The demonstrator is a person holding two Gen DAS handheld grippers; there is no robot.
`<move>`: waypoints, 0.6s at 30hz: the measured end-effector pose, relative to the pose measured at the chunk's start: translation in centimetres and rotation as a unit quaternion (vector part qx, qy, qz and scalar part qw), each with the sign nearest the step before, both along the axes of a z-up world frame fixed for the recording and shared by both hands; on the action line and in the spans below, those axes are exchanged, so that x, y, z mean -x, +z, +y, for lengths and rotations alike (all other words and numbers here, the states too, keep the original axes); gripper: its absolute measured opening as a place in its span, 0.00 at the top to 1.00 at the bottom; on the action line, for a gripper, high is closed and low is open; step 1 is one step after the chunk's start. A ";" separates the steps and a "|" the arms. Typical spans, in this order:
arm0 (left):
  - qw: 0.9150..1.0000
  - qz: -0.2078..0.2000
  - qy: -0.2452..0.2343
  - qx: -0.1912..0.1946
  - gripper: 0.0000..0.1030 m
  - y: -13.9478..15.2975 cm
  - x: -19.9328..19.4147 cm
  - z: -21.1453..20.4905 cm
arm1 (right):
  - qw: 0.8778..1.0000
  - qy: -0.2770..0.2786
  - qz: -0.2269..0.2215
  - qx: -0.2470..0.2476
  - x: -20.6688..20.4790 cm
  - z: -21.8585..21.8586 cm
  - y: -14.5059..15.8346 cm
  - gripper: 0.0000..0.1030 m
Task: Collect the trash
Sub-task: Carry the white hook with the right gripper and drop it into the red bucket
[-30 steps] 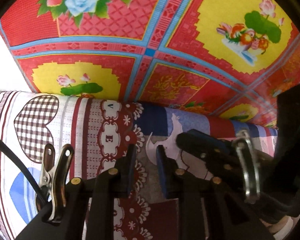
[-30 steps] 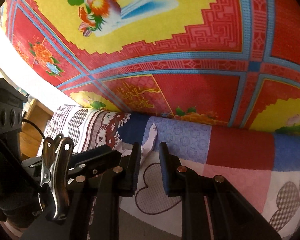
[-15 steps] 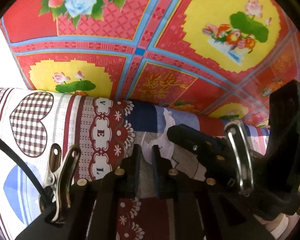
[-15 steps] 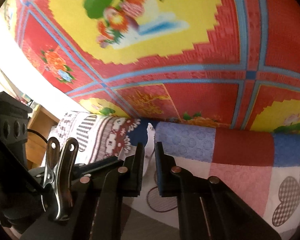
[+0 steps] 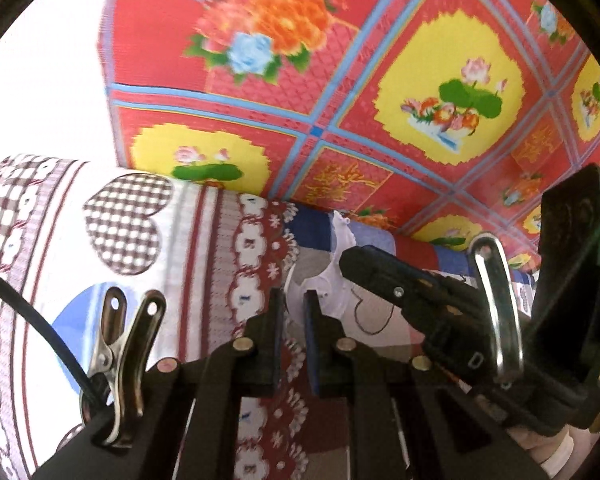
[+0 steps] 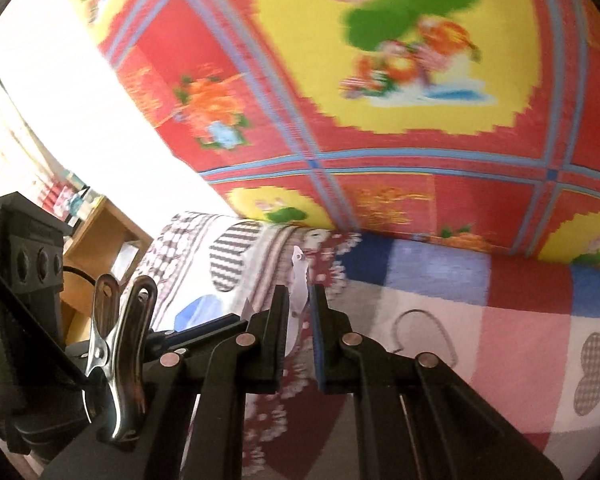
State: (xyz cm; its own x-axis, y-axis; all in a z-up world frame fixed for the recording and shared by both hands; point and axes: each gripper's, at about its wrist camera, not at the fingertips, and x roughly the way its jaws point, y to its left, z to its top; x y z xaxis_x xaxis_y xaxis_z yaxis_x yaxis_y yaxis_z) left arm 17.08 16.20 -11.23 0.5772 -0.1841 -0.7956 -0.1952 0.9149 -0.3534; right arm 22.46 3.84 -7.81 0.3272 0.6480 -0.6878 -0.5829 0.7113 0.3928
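Looking down the left wrist view first, I see the left tongs (image 5: 292, 308) drawn almost together, and the lower edge of the paper scrap (image 5: 332, 284) sits right at their tips. I judge it nipped there, though the contact itself is hard to make out. The right tongs (image 5: 348, 260) come in from the right of mine and meet the same scrap a little higher up. Past the tips lies the patchwork quilt (image 5: 140, 232), and behind it stands the red flowered sheet (image 5: 380, 80).

Turning to the right wrist view, I see the right tongs (image 6: 300, 300) have just been closing. The scrap (image 6: 299, 276) stands upright between them, clamped, with its pointed end poking out beyond the tips. The left tongs show as a dark bar low and to the left of mine, reaching toward the same scrap.

As for progress, I reckon the scrap is caught by both tools and appears clear of the quilt, so the pickup looks done. Dropping it somewhere is still ahead, and neither view shows a bin or bag.

The left view alone shows both tools meeting on the scrap. The right view alone shows the scrap plainly between the jaws, and a wooden shelf (image 6: 100, 232) far off to the left.
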 end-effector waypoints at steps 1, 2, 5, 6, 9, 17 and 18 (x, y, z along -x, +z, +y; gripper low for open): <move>1.000 -0.002 0.005 0.001 0.90 0.1 0.4 0.5 | 1.000 0.004 -0.001 -0.001 0.4 0.3 0.2 0.88; 1.000 -0.004 0.010 0.003 0.90 0.3 1.2 0.8 | 1.000 0.008 -0.003 -0.002 0.8 0.7 0.4 0.88; 1.000 -0.008 0.025 0.006 0.90 1.0 2.9 1.7 | 1.000 0.025 -0.011 -0.002 2.1 2.3 1.1 0.88; 0.999 -0.010 0.031 0.005 0.90 1.2 3.6 2.0 | 0.999 0.031 -0.014 -0.003 2.6 2.9 1.3 0.88; 0.999 -0.018 0.046 0.005 0.90 1.7 5.6 3.1 | 0.999 0.048 -0.019 -0.003 4.1 4.6 2.0 0.88; 0.995 -0.031 0.092 0.009 0.90 3.5 10.8 7.8 | 0.995 0.094 -0.030 -0.005 8.0 10.5 3.1 0.88; 0.995 -0.032 0.098 0.009 0.90 3.7 11.4 8.5 | 0.994 0.101 -0.031 -0.006 8.6 11.4 3.2 0.88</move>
